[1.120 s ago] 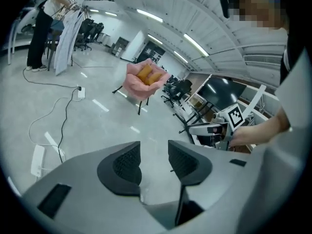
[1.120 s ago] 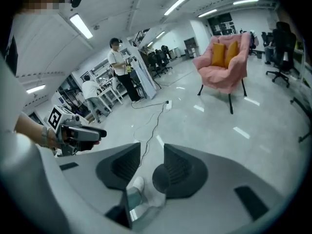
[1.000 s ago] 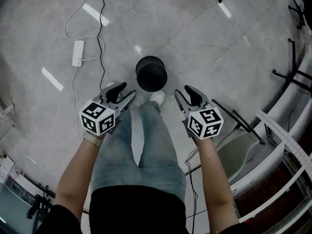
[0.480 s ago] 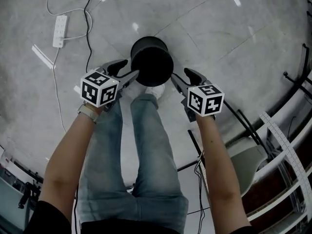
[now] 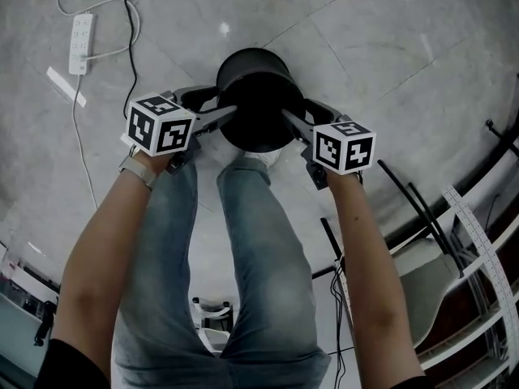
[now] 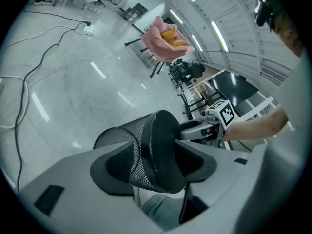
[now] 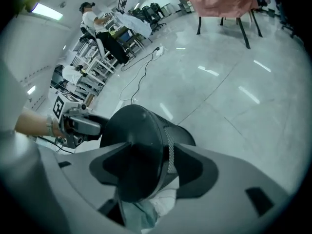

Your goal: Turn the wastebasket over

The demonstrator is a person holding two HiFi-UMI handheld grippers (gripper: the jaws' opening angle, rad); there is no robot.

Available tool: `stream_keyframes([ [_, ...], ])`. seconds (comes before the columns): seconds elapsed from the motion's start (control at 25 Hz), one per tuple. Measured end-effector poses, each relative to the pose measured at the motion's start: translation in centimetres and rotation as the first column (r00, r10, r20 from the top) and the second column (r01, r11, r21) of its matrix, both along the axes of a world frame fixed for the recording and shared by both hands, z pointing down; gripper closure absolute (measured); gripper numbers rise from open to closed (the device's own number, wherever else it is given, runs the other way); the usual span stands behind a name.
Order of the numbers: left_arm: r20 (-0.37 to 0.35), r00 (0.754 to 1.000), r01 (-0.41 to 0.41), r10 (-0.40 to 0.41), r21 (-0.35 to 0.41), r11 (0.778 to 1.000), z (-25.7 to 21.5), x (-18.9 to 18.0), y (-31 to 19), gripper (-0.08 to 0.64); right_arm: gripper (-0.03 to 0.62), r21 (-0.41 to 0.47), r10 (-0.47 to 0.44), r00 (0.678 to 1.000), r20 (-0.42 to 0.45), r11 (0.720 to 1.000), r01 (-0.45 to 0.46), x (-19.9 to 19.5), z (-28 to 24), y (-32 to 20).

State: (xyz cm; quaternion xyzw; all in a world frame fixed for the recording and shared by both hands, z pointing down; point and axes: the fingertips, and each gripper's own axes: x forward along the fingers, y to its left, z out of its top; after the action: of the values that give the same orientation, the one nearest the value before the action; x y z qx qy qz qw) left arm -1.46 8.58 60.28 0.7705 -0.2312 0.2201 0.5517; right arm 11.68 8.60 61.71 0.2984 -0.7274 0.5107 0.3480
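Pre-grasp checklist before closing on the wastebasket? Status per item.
1. wastebasket stands on the floor, solid end up: ok.
2. left gripper: fingers apart, just been opening, basket's top edge between them: ok.
3. right gripper: fingers apart, also just been opening, top edge between them, opposite side: ok.
4. Fingers pressing on the basket: not ok, not closed yet.
5. Basket empty inside: cannot tell.
6. shoe clear of the basket: cannot tell.
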Motion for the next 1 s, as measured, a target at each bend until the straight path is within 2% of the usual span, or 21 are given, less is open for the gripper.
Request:
stream_keyframes([
  [0.16, 0.007, 0.999, -0.048, 0.048, 0.013, 0.999, 1.2, 0.3, 0.0, 0.309, 0.297, -0.015, 0.027, 0.997, 0.069, 1.0, -0.026, -0.2, 0.5, -0.1],
  [0.2, 0.0, 0.999, -0.044, 0.044, 0.01, 0.999, 1.3, 0.2, -0.1, 0.339, 0.291, -0.013, 0.026, 0.997, 0.074, 1.0, -0.025, -0.2, 0.5, -0.2],
  [0.32, -0.023, 1.0, -0.015, 0.015, -0.01, 1.0, 1.2, 0.0, -0.4, 0.353, 0.299, -0.007, 0.028, 0.997, 0.07, 1.0, -0.028, -0.1, 0.4, -0.4],
  [0.4, -0.02, 1.0, -0.003, 0.003, -0.004, 1.0, 0.7, 0.3, -0.7, 0.353, 0.301, -0.013, 0.061, 0.996, 0.066, 0.998, -0.06, 0.0, 0.2, -0.5],
  [0.52, -0.047, 0.996, 0.077, -0.075, 0.031, 0.997, -0.9, 0.7, -3.1, 0.353, 0.301, -0.009, 0.139, 0.987, 0.078, 0.99, -0.138, 0.5, -0.6, -1.4],
  [0.64, -0.102, 0.987, 0.135, -0.125, 0.106, 0.985, -3.4, 1.4, -6.9, 0.367, 0.304, 0.054, 0.199, 0.976, 0.084, 0.977, -0.204, 1.2, -2.2, -2.9],
  [0.8, -0.151, 0.985, 0.116, -0.085, 0.203, 0.972, -5.4, 3.0, -11.1, 0.368, 0.308, 0.163, 0.247, 0.968, 0.053, 0.954, -0.252, 2.3, -3.1, -5.3],
  [1.0, -0.168, 0.986, 0.047, 0.001, 0.28, 0.959, -5.2, 4.4, -13.2, 0.362, 0.316, 0.222, 0.311, 0.949, 0.054, 0.923, -0.316, 3.0, -2.0, -6.6],
])
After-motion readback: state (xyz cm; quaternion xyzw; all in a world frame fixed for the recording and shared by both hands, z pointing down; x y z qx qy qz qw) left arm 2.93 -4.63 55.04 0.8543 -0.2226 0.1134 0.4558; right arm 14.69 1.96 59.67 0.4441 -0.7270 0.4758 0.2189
